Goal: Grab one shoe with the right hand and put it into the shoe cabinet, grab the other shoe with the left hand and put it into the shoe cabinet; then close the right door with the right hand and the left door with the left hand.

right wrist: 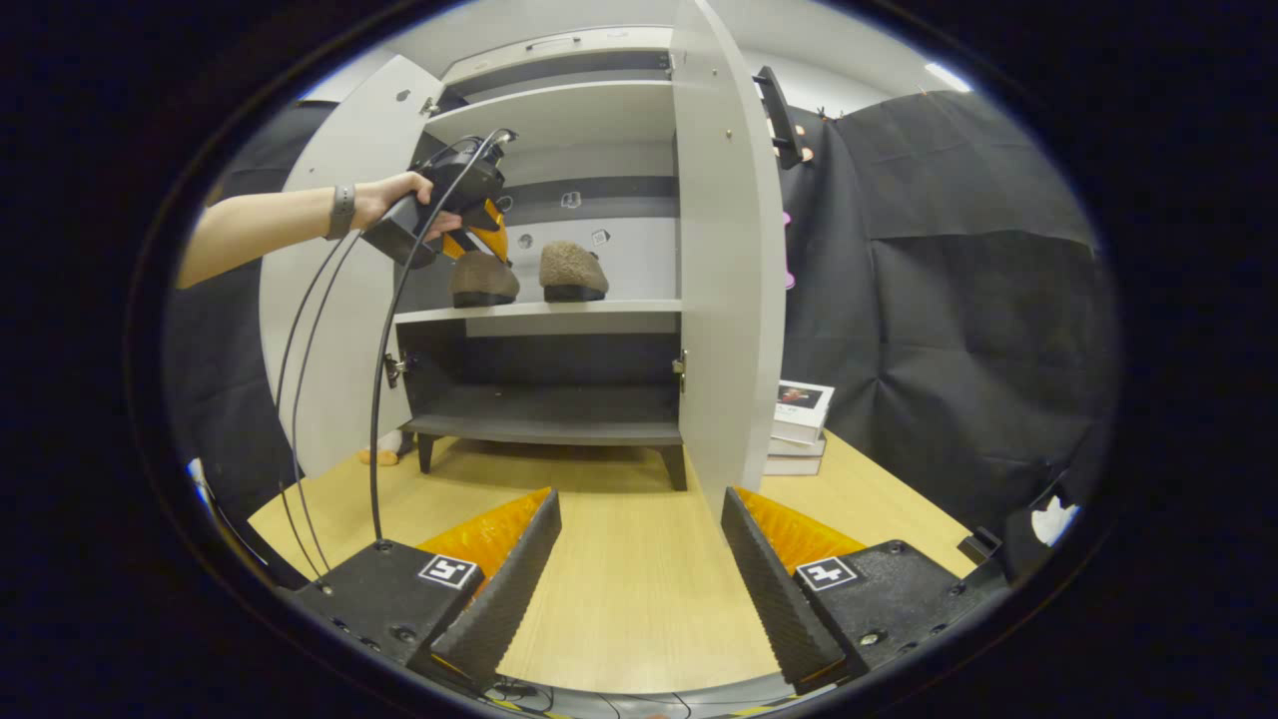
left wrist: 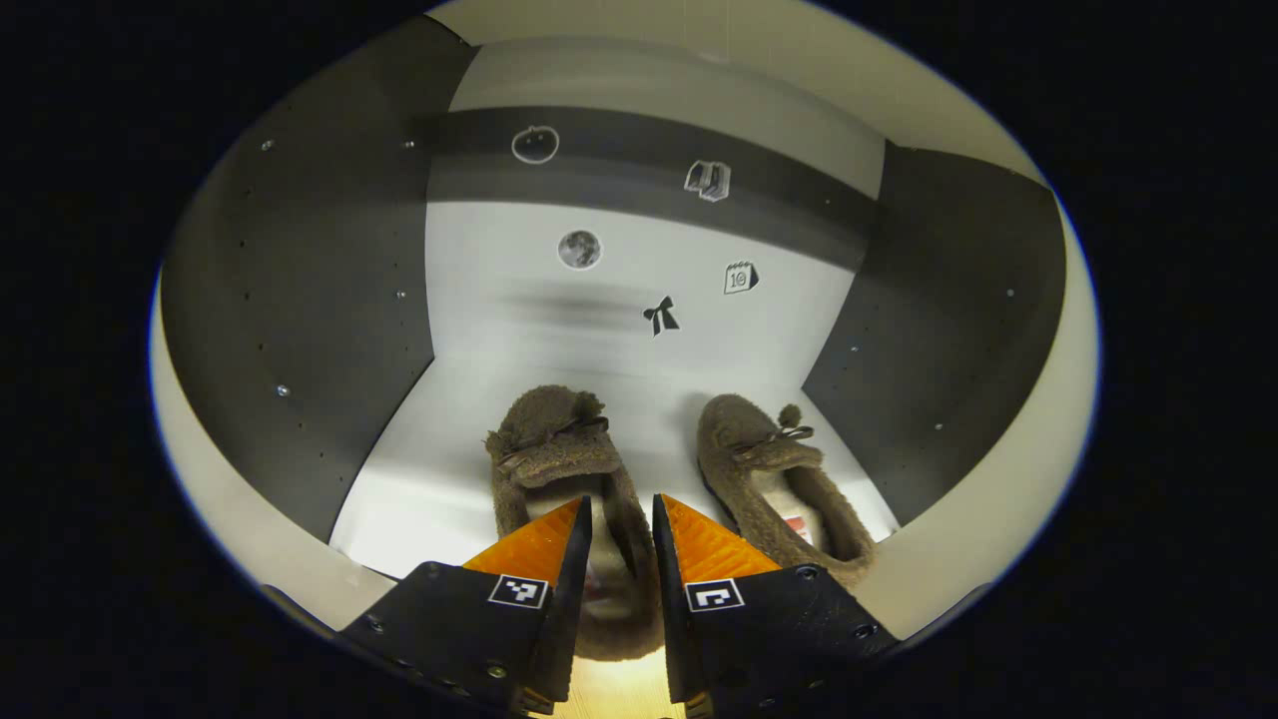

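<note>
**Fuzzy brown pair shelved, doors next**

Ribbed pads framed the left gripper (left wrist: pixel 619 559), its jaws slightly parted around the heel rim of the left shoe (left wrist: pixel 559 469); whether they pinched it, I couldn't tell. Just beside sat the right shoe (left wrist: pixel 774 469), plush and bow-topped, on the smooth pale shelf (left wrist: pixel 419 499). Farther back, the right gripper (right wrist: pixel 639 569) hung released over the wooden table (right wrist: pixel 619 599). Likely next: withdraw, then swing the right door (right wrist: pixel 729 280) shut.

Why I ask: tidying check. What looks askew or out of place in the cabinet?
Nothing stands out. Both shoes, left shoe and right shoe, sit upright side by side on the shelf, toes inward. The left tongs straddle the left shoe's heel; both doors are open.
</note>
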### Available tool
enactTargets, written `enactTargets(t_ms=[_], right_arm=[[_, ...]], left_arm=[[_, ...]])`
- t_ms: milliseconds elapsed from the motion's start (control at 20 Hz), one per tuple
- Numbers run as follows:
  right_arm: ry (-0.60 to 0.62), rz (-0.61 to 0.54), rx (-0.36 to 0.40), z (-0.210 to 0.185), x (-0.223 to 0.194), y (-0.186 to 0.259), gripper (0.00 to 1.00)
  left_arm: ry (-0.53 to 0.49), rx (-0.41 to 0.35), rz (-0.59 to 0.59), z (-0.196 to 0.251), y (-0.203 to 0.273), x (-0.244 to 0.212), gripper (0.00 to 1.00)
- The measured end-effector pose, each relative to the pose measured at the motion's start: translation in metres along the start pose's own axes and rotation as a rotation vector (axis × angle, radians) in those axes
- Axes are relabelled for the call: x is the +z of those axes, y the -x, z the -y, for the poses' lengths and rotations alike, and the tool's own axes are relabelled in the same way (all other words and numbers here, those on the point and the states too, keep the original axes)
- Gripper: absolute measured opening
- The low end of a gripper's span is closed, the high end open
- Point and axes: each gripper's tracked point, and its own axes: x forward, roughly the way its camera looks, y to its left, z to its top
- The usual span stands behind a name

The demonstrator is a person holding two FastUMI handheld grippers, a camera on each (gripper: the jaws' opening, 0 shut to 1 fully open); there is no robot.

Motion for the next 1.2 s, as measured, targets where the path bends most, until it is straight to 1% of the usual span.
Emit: enactTargets(t_ms=[150, 300, 350, 450, 650, 750, 1000, 1200], right_arm=[[0.003, 0.005, 0.02, -0.009, 0.002, 0.002, 1.0], [0.002, 0.014, 0.042, -0.018, 0.006, 0.004, 1.0], [0.0, 0.013, 0.05, -0.022, 0.007, 0.004, 1.0], [-0.006, 0.012, 0.072, -0.029, 0.009, 0.006, 1.0], [0.007, 0.031, 0.084, -0.034, 0.016, 0.012, 1.0], [0.007, 0.037, 0.088, -0.036, 0.02, 0.014, 1.0], [0.001, 0.055, 0.088, -0.038, 0.029, 0.021, 1.0], [0.002, 0.058, 0.093, -0.041, 0.031, 0.026, 1.0]], left_arm=[[0.019, -0.064, 0.084, 0.013, 0.042, 0.003, 0.35], [-0.014, -0.113, 0.186, 0.021, 0.089, -0.011, 0.36], [-0.03, -0.119, 0.223, 0.021, 0.104, -0.02, 0.35], [-0.056, -0.108, 0.277, 0.016, 0.13, -0.043, 0.35], [-0.104, -0.021, 0.406, -0.008, 0.173, -0.078, 0.35], [-0.112, -0.008, 0.45, -0.006, 0.194, -0.094, 0.35], [-0.129, 0.031, 0.512, -0.001, 0.234, -0.135, 0.35], [-0.161, 0.057, 0.558, 0.006, 0.255, -0.162, 0.35]])
